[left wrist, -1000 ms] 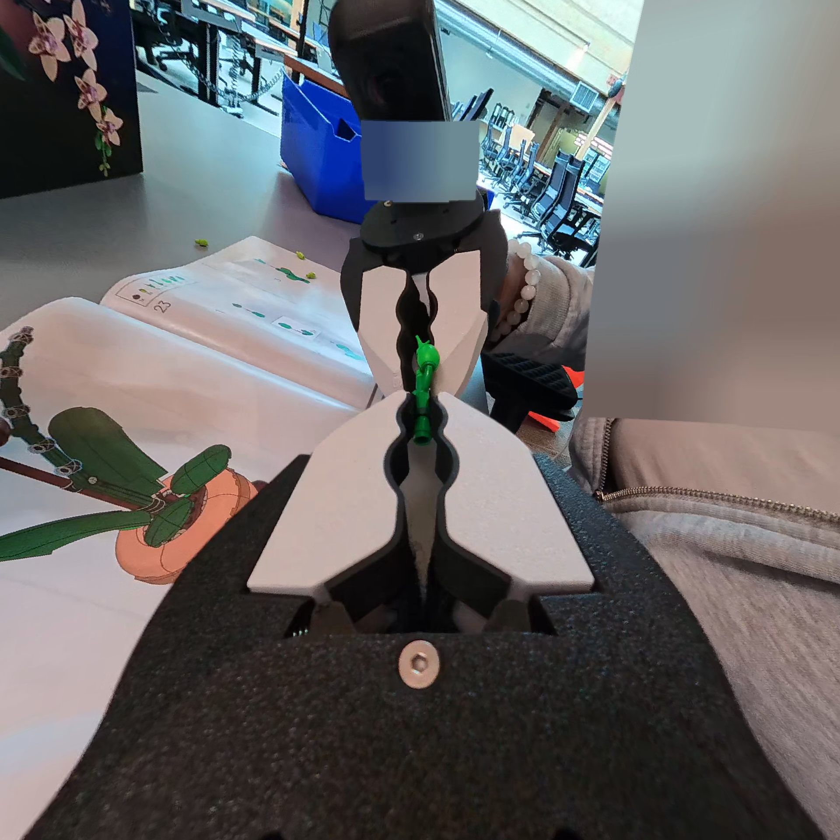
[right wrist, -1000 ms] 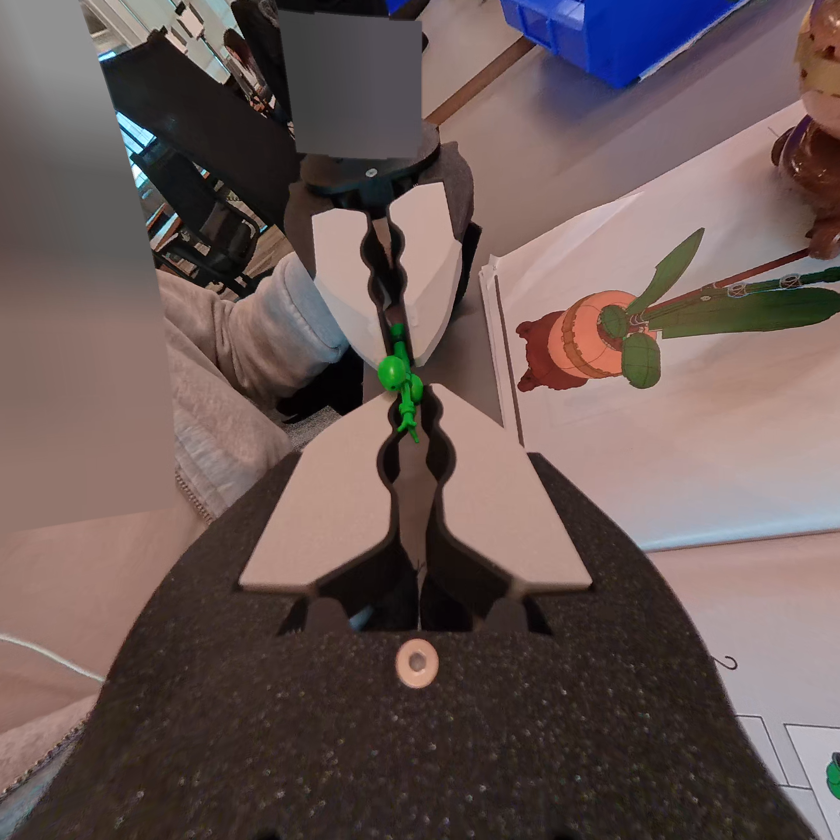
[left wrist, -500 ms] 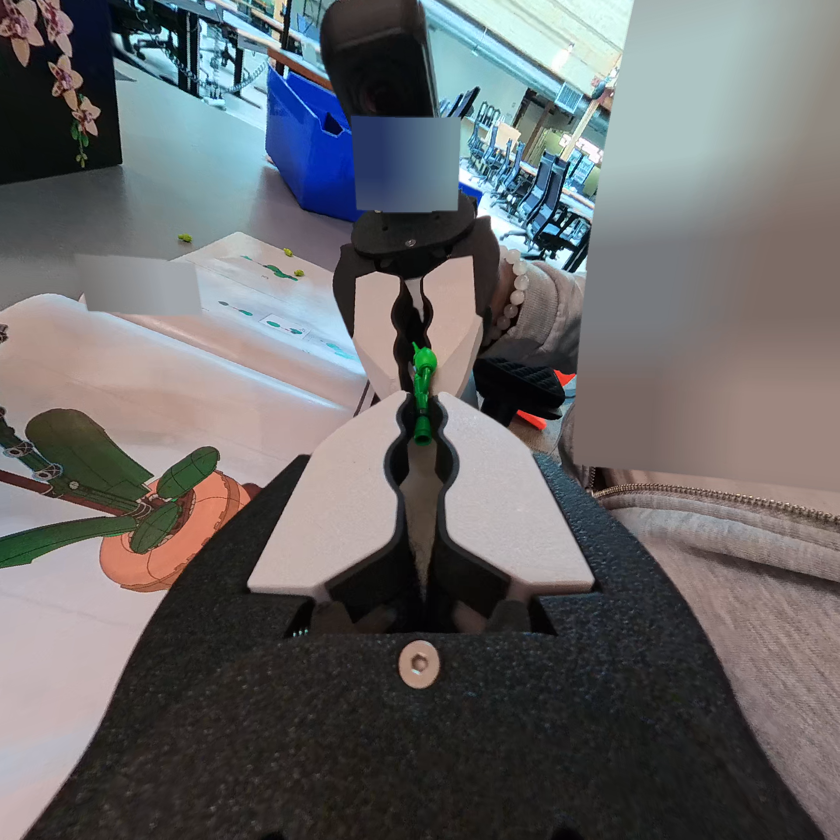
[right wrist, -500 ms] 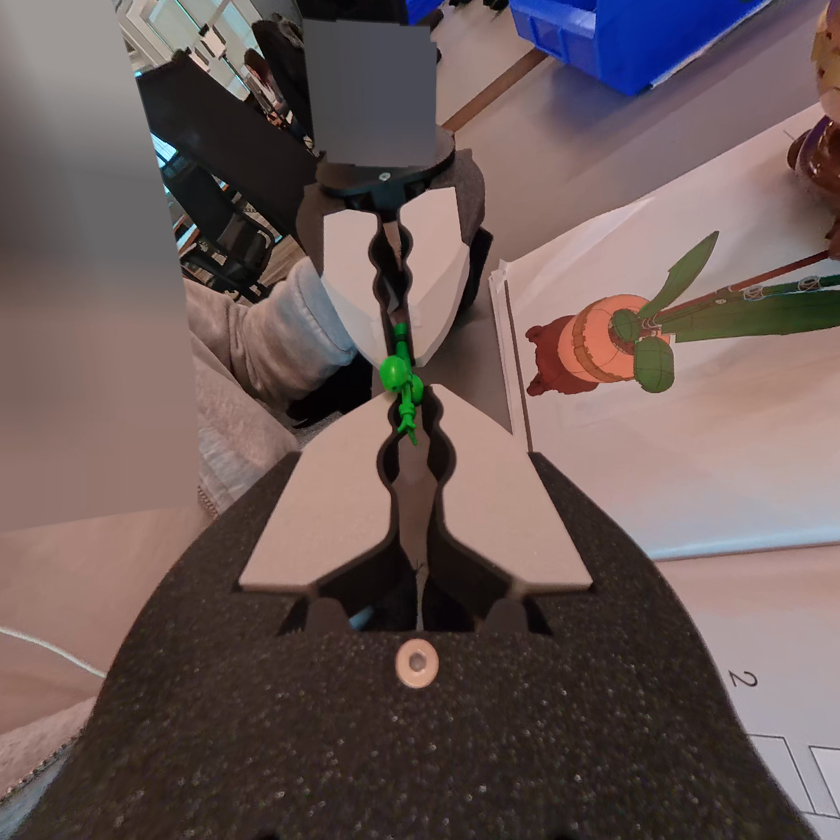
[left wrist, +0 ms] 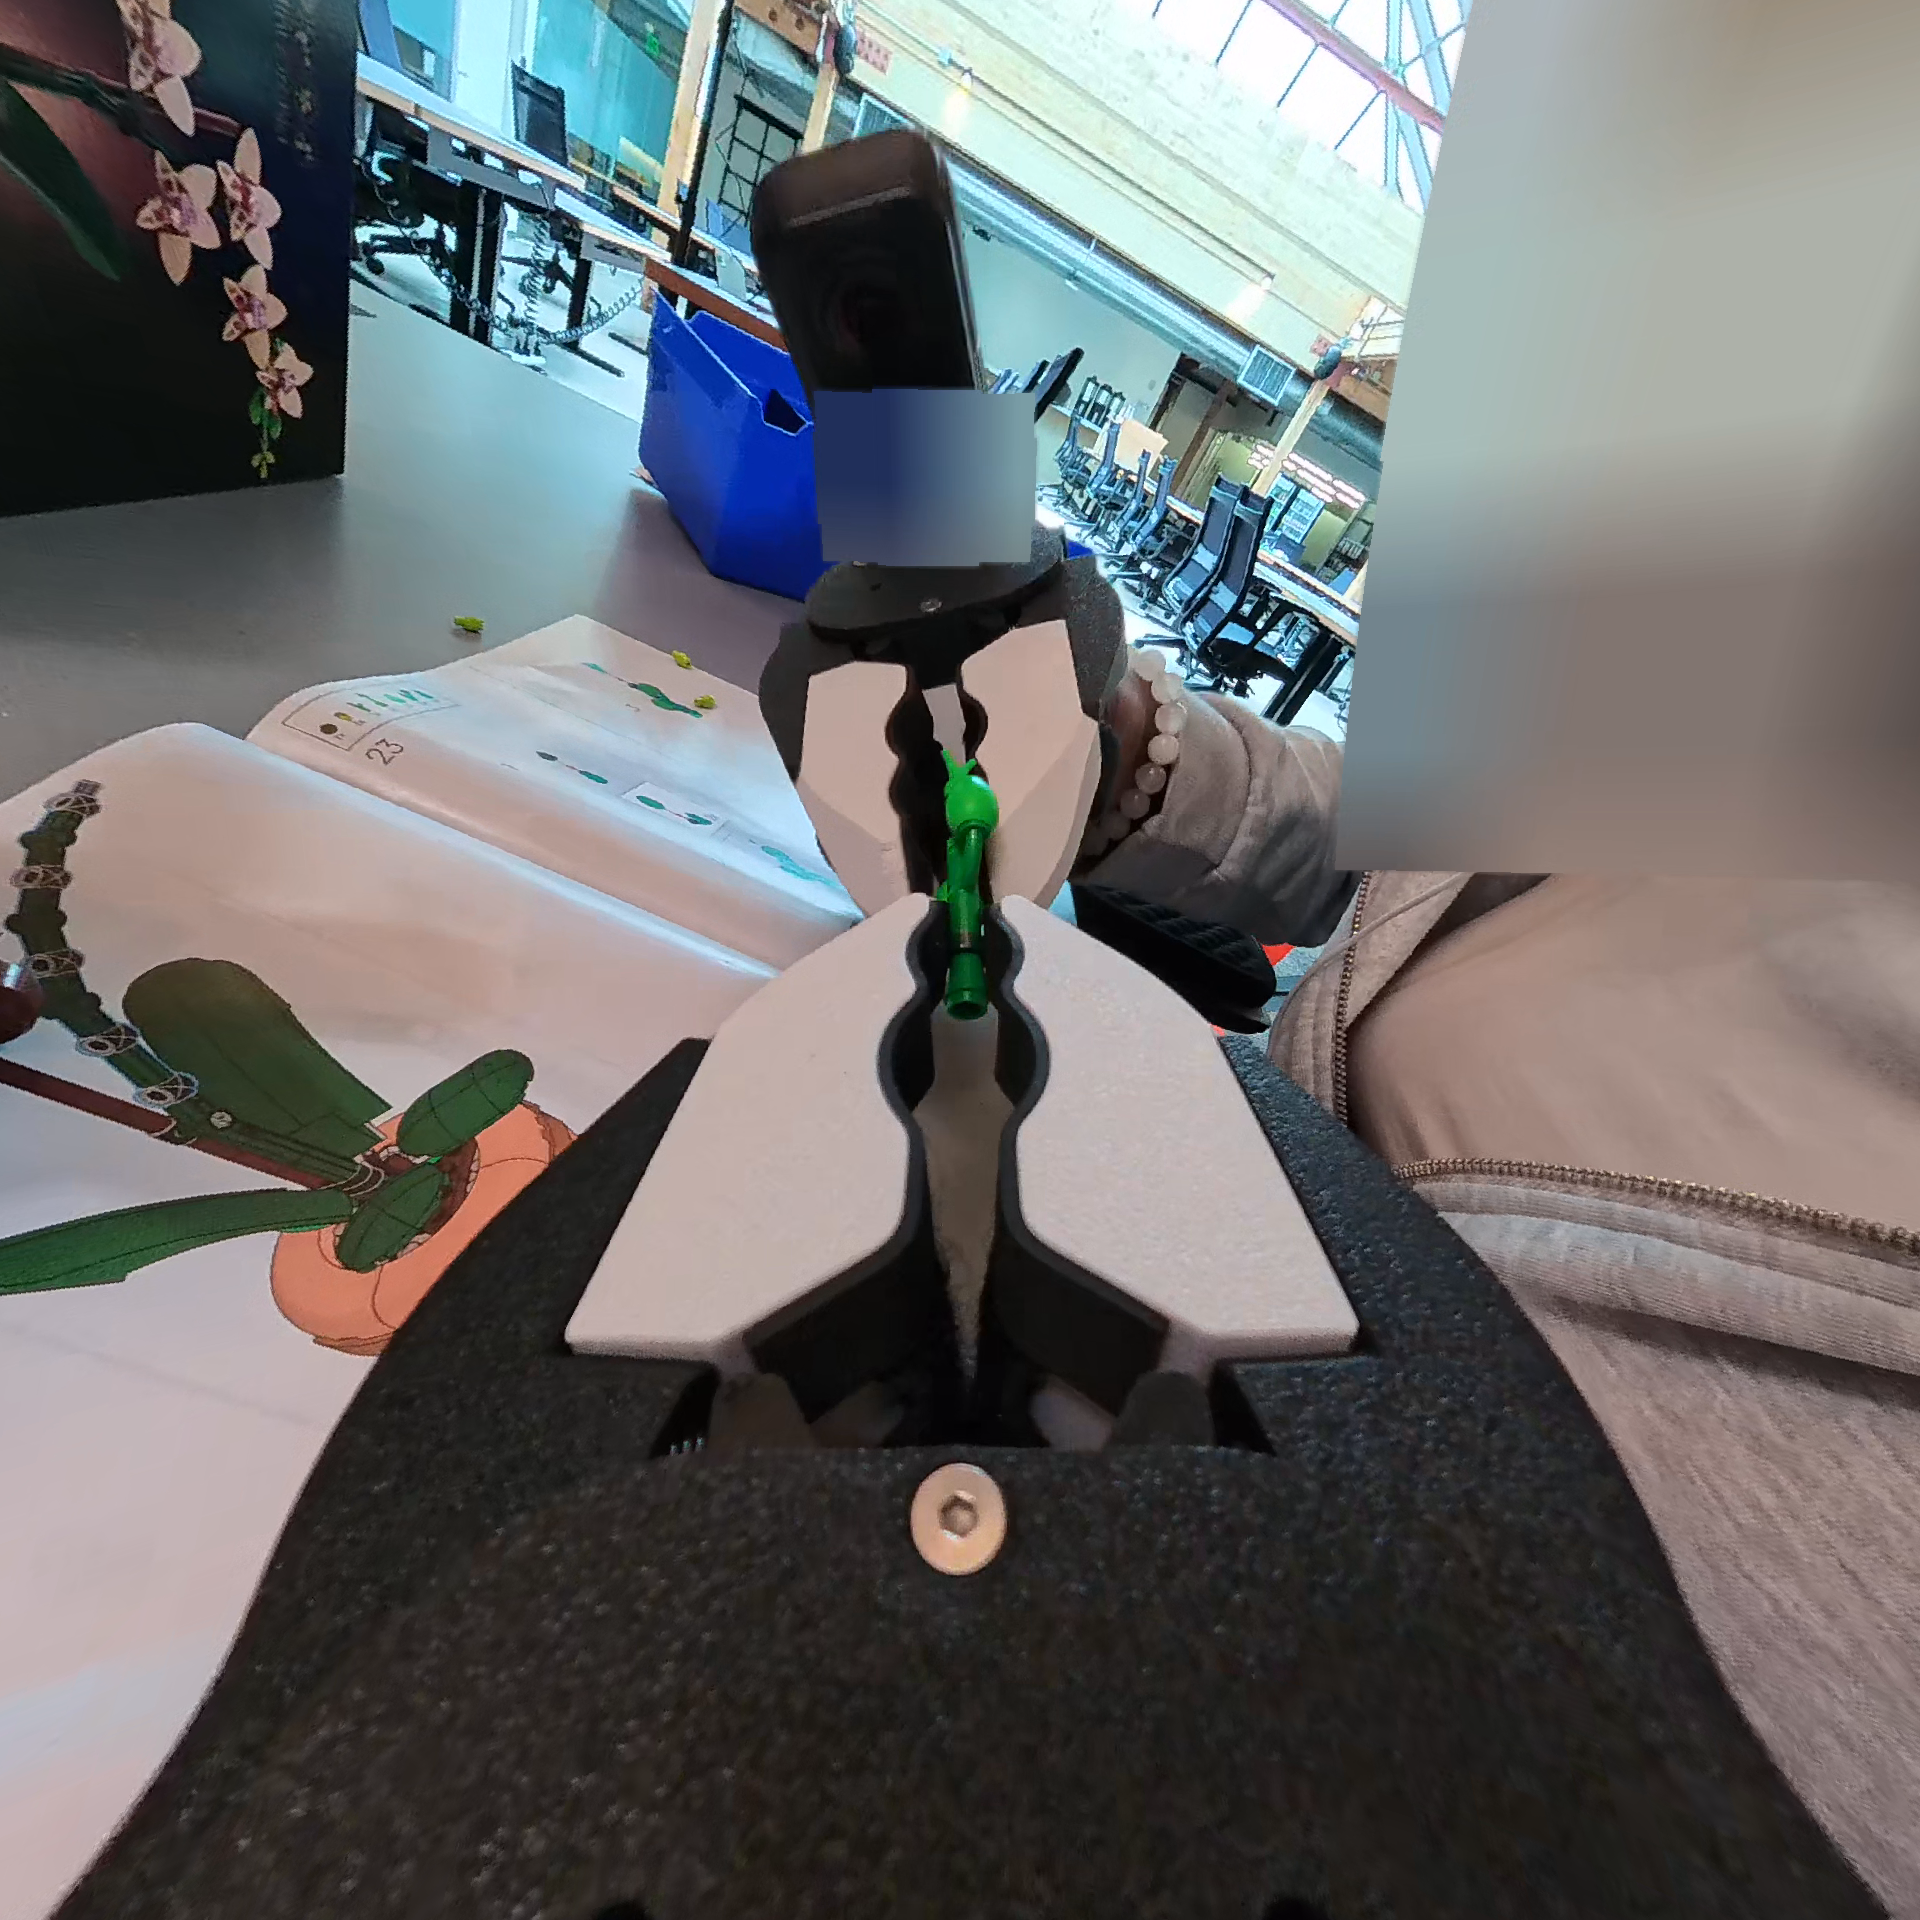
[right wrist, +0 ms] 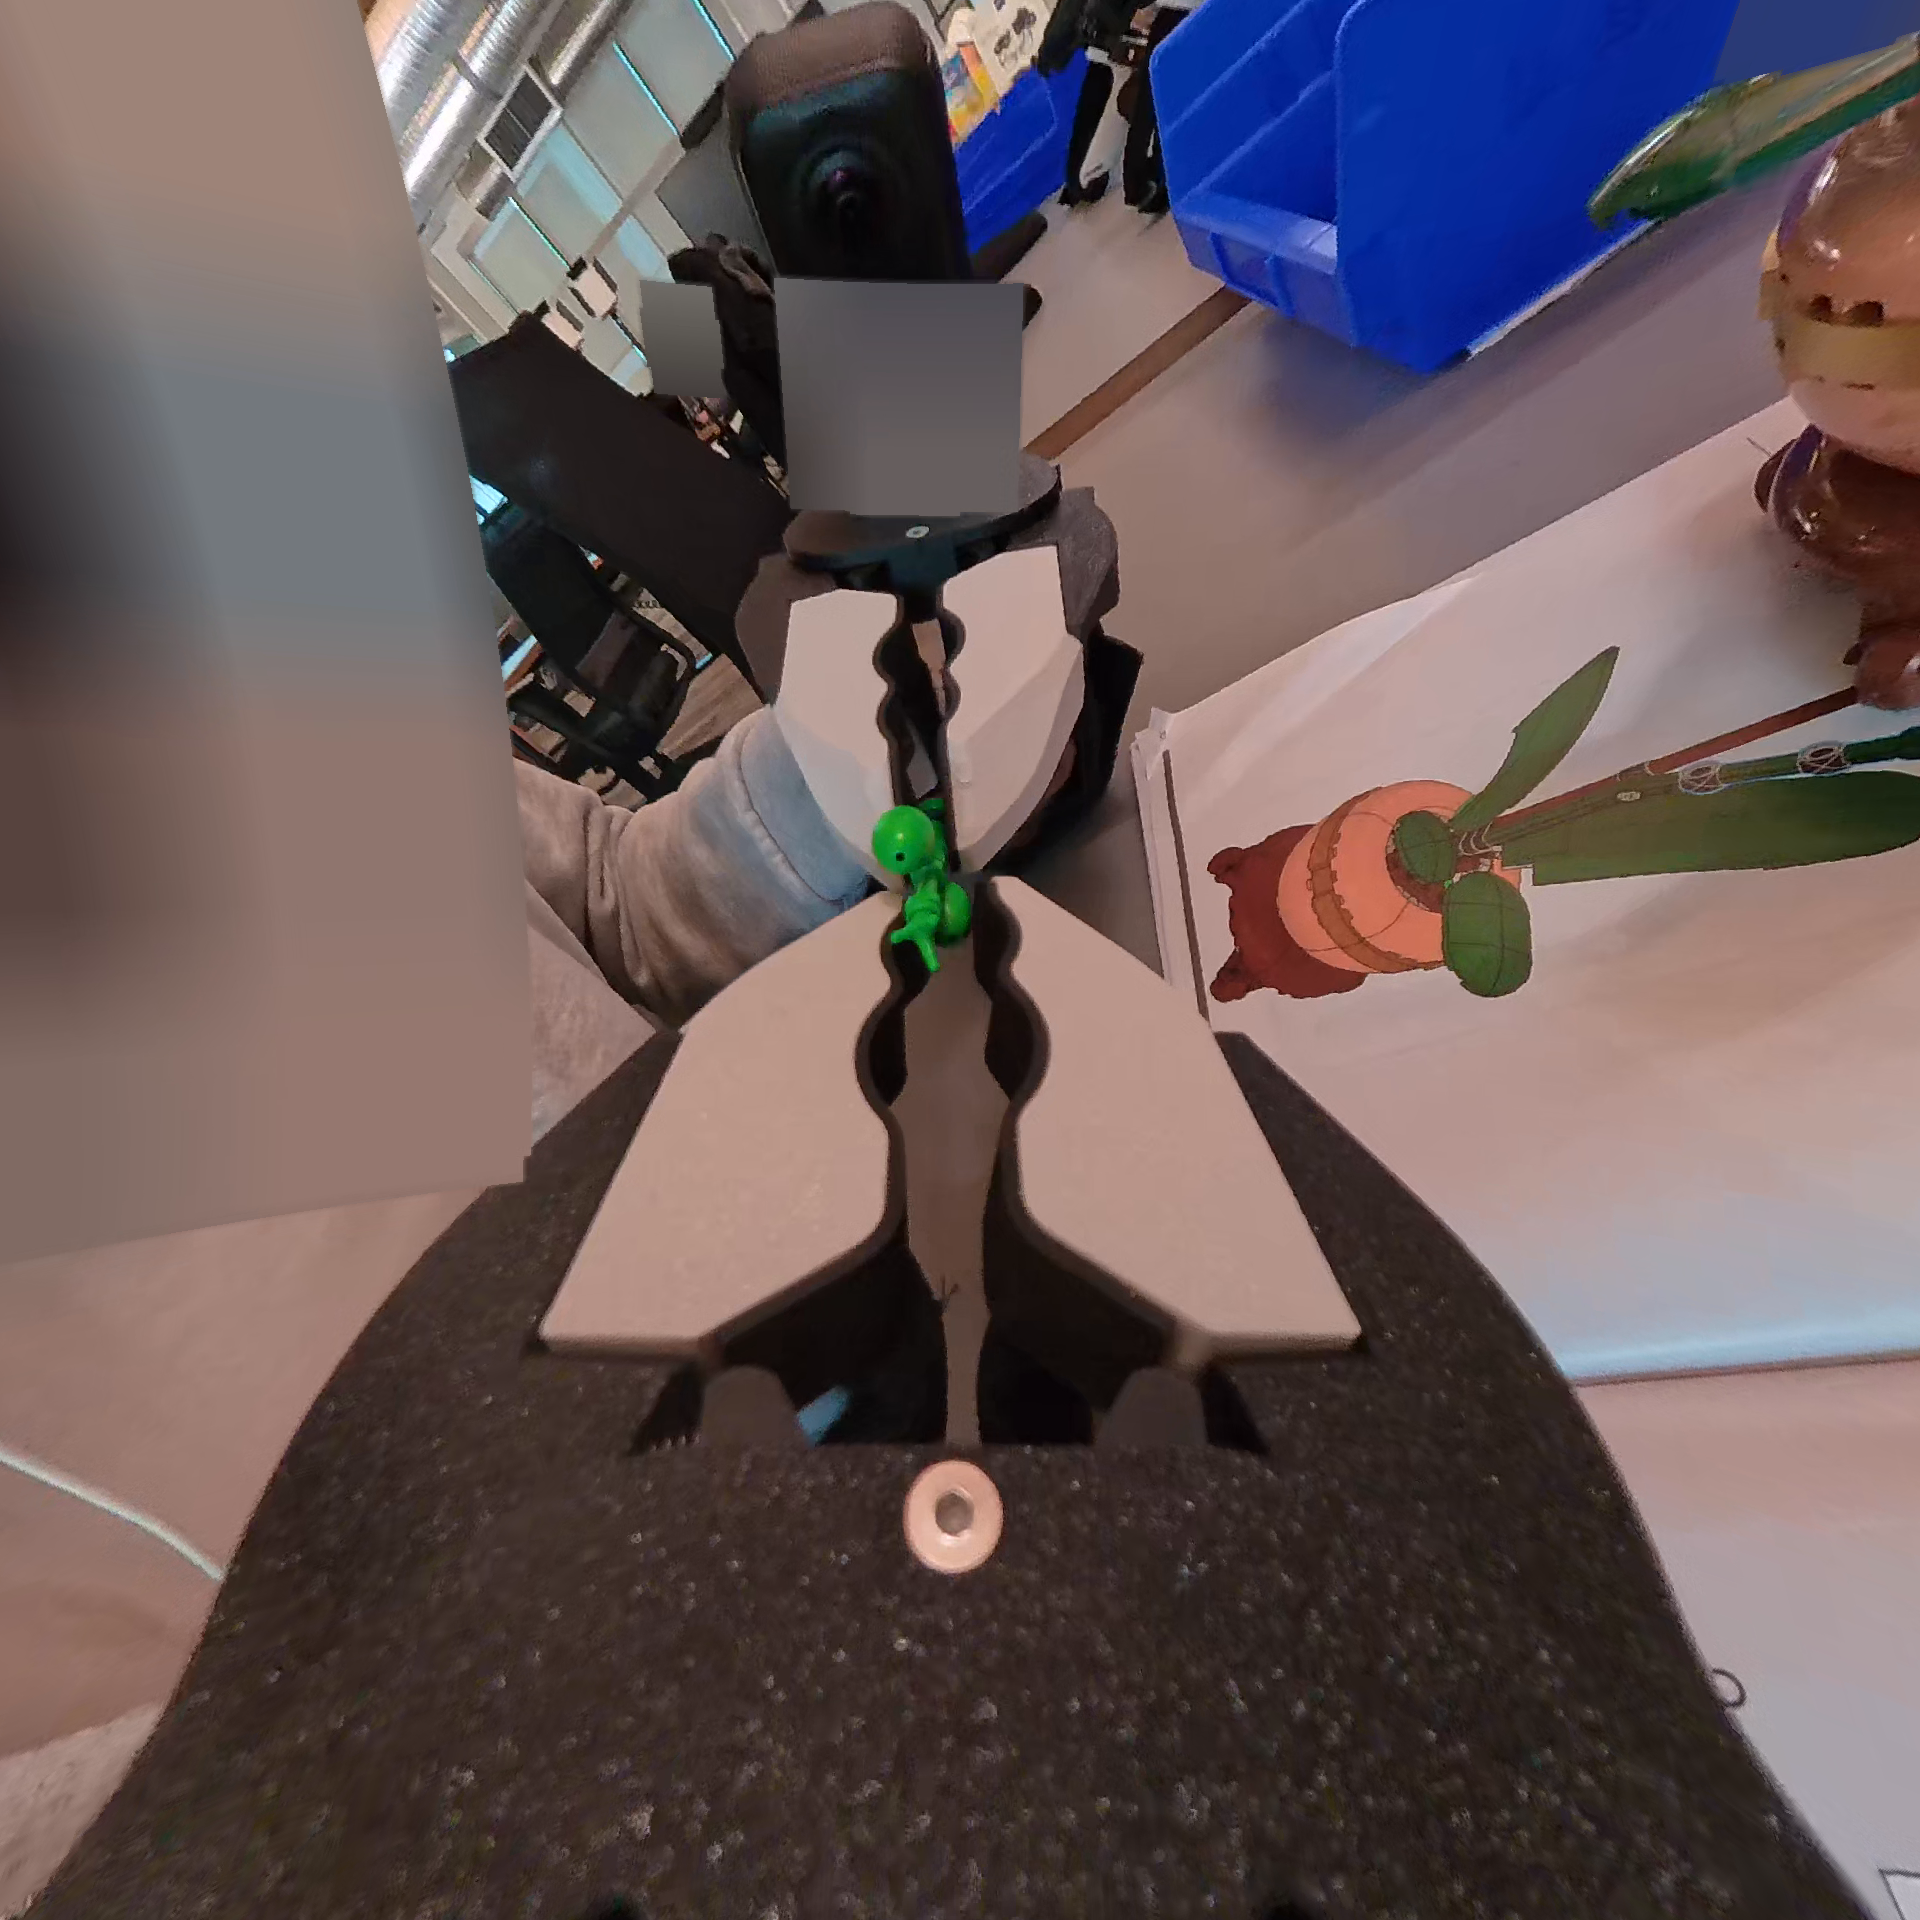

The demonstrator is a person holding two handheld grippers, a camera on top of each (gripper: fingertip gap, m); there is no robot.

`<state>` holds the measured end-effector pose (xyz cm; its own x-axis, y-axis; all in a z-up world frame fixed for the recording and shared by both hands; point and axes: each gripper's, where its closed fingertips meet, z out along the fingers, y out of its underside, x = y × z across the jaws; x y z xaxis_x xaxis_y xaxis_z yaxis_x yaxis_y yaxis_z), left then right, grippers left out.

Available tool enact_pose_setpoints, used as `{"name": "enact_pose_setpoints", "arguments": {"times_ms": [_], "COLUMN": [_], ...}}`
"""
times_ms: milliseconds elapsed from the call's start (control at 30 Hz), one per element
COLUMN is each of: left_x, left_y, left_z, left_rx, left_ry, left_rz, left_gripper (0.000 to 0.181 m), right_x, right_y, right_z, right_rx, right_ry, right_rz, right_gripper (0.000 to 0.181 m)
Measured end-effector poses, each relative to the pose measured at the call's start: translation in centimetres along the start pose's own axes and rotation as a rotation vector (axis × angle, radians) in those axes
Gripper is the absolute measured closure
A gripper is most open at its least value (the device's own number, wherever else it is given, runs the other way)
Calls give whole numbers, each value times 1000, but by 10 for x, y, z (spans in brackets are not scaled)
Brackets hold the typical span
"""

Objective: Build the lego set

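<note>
Both grippers tilted up a bit since a second ago; more ceiling shows behind, grip unchanged. Left gripper (left wrist: 961, 920) clenched on the lower end of the green stem piece (left wrist: 964, 883), which sticks out past its fingertips. Right gripper (right wrist: 940, 904) faces it tip to tip, clenched on the same piece's bud end (right wrist: 914, 873). Piece spans the gap between both sets of fingertips. Instruction booklet (left wrist: 436, 935) lies open on the table left of the left fingers. Blue bin (left wrist: 727, 468) well beyond them.
</note>
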<state>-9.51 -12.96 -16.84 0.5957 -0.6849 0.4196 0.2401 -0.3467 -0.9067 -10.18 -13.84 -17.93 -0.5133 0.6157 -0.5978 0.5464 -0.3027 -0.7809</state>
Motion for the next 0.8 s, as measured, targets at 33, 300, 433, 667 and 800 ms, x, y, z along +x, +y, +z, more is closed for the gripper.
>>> {"name": "enact_pose_setpoints", "arguments": {"times_ms": [33,300,433,667,800], "left_x": [0,1,-5,-5,-5], "left_y": [-1,-8,-11,-11,-10], "left_z": [0,-2,-5,-3,-2], "left_rx": [5,64,96,91,80], "left_ry": [1,19,-13,-18,-19], "left_rz": [0,-20,-30,-28,-24], "left_gripper": [176,176,176,176,176], "right_x": [0,7,4,3,2], "right_y": [-1,-5,-13,-17,-15], "right_z": [0,-7,-15,-12,-10], "right_rx": [10,84,190,271,238], "right_ry": [-5,6,3,-19,-17], "right_rz": [3,47,61,85,71], "right_gripper": [171,150,151,173,174]}}
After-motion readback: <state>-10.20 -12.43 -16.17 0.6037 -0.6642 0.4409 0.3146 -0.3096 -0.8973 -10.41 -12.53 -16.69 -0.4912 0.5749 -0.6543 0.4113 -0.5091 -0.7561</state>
